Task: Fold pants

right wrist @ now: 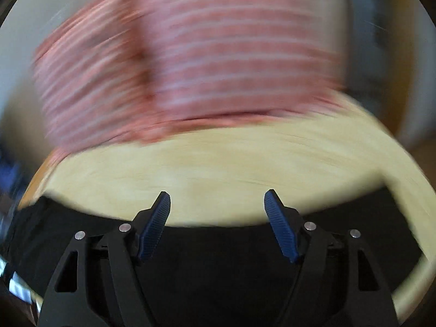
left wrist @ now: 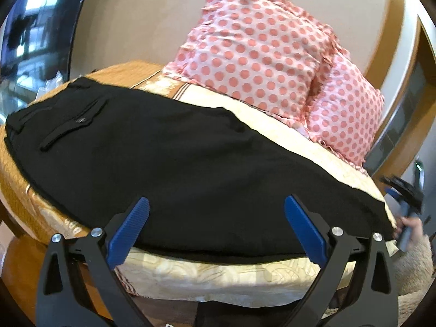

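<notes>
Black pants (left wrist: 177, 158) lie flat along a bed with a yellow patterned cover (left wrist: 218, 275), waistband and back pocket at the left, leg end at the right. My left gripper (left wrist: 216, 209) is open and empty, hovering over the near edge of the pants at mid-leg. The right gripper (left wrist: 408, 199) shows blurred at the far right, by the leg end. In the blurred right wrist view, my right gripper (right wrist: 217, 204) is open and empty above the black pants (right wrist: 218, 259), at their far edge.
Two pink polka-dot pillows (left wrist: 259, 46) lean against the wall behind the pants; they appear smeared in the right wrist view (right wrist: 190, 62). The yellow cover (right wrist: 231, 174) lies between pants and pillows. A wooden bed frame (left wrist: 19, 261) is at lower left.
</notes>
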A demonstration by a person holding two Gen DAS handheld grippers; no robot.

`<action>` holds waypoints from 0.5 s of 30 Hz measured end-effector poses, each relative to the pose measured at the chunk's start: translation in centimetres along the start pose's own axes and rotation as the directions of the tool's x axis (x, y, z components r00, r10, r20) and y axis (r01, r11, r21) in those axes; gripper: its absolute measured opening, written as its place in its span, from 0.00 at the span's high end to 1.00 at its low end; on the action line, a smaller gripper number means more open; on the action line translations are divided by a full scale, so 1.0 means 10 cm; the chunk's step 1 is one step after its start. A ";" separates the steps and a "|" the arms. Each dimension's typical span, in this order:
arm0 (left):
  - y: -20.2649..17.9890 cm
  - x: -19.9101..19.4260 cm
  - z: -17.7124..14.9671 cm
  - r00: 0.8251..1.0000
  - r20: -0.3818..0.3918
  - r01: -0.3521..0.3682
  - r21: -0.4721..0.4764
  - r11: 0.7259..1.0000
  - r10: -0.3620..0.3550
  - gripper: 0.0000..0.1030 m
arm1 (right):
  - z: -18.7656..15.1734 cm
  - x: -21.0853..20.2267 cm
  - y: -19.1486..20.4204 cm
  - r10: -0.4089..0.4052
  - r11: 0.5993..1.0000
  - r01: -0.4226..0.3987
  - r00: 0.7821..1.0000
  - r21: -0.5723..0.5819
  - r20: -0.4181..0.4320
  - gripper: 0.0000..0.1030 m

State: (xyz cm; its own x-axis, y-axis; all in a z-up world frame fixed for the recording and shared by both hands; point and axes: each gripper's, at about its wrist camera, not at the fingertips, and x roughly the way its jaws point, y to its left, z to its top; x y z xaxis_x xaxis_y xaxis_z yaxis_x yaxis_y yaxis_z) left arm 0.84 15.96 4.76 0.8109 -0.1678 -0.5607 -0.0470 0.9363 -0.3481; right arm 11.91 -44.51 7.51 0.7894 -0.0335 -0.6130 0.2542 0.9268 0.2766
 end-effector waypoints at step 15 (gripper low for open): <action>-0.09 0.29 -0.06 0.997 -0.074 0.024 -0.018 1.000 -0.026 0.03 | -0.69 -0.41 -1.96 -0.017 0.821 0.001 1.000 0.571 0.021 0.35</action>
State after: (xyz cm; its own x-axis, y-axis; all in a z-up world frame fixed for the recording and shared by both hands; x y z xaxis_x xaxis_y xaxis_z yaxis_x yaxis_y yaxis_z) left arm 2.84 14.48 2.97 0.7664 -0.2142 -0.6056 -0.0375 0.9262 -0.3751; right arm -0.10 -59.94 -0.49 0.7969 -0.0569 -0.6015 0.5289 0.5468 0.6490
